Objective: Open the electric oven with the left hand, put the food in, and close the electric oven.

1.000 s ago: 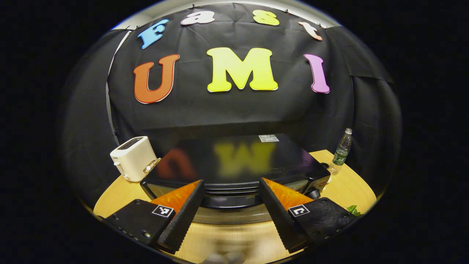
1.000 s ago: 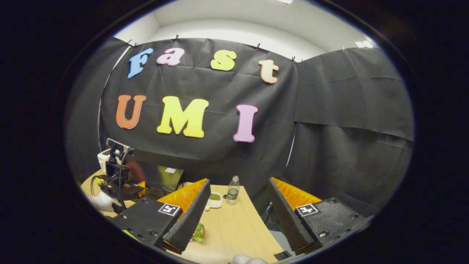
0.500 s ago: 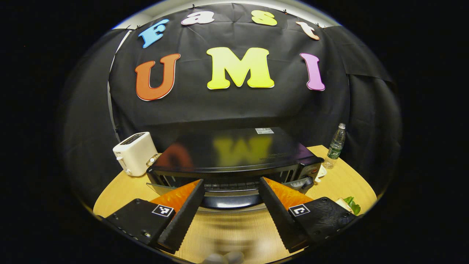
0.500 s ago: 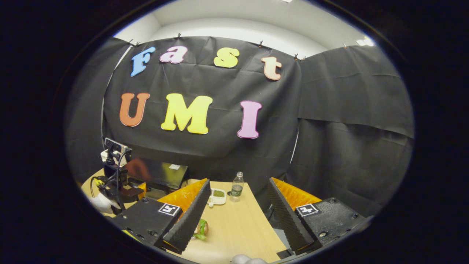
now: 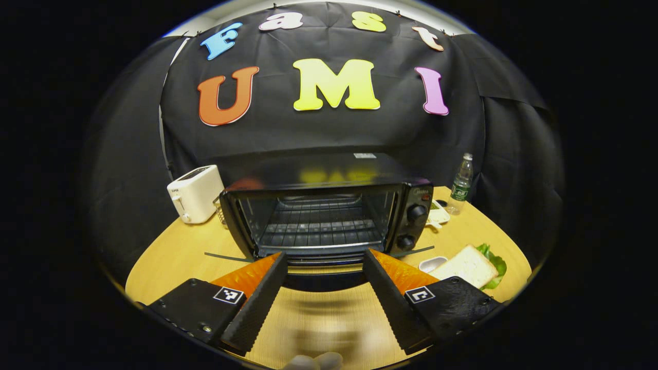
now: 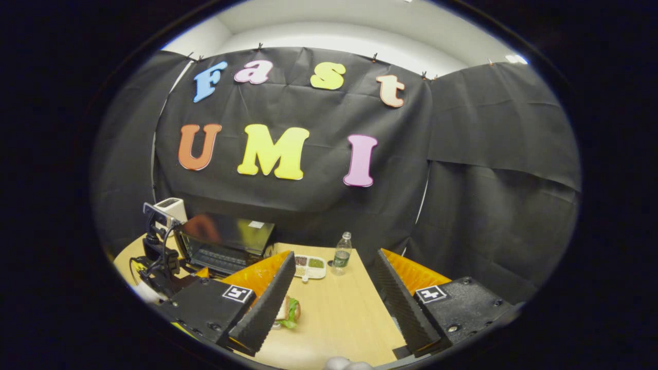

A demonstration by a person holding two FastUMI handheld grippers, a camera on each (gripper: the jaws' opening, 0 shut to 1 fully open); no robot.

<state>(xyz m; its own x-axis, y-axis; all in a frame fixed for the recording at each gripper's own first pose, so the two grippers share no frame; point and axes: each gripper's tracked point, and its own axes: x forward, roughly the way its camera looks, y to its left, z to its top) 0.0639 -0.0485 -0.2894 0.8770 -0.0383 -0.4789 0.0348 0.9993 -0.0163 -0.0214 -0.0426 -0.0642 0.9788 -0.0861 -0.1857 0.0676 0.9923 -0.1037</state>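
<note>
A: Oven state?
B: Electric oven [image 5: 329, 205] sits mid-table, door [image 5: 324, 275] dropped flat toward the camera in the left gripper view. Wire rack [image 5: 321, 226] inside, bare. Two knobs [image 5: 414, 226] on its right panel.

A: Left gripper?
B: Left gripper [image 5: 325, 280] has its jaws spread wide, one finger on each side of the door's front edge and handle. Can't tell if either finger touches the handle; that edge is dark and partly hidden behind the fingers. Nothing is pinched between them. In the right gripper view the same tool [image 6: 159, 257] shows at the far left, in front of the oven [image 6: 226, 244].

A: Food?
B: Sandwich [image 5: 470, 264], white bread with green lettuce sticking out, on the wooden table [image 5: 169, 252] to the oven's right, well apart from the opening. Right gripper view has it [image 6: 289, 311] low down, just beside that gripper's left finger.

A: Right gripper?
B: Right gripper [image 6: 334, 303] is parted wide too, holding nothing, above the table with bare wood between the fingers.

A: Other stuff?
B: White toaster [image 5: 195, 192] left of the oven. Water bottle [image 5: 460, 185] at the back right. Small divided tray [image 6: 310, 264] just beside the bottle [image 6: 341, 254].
</note>
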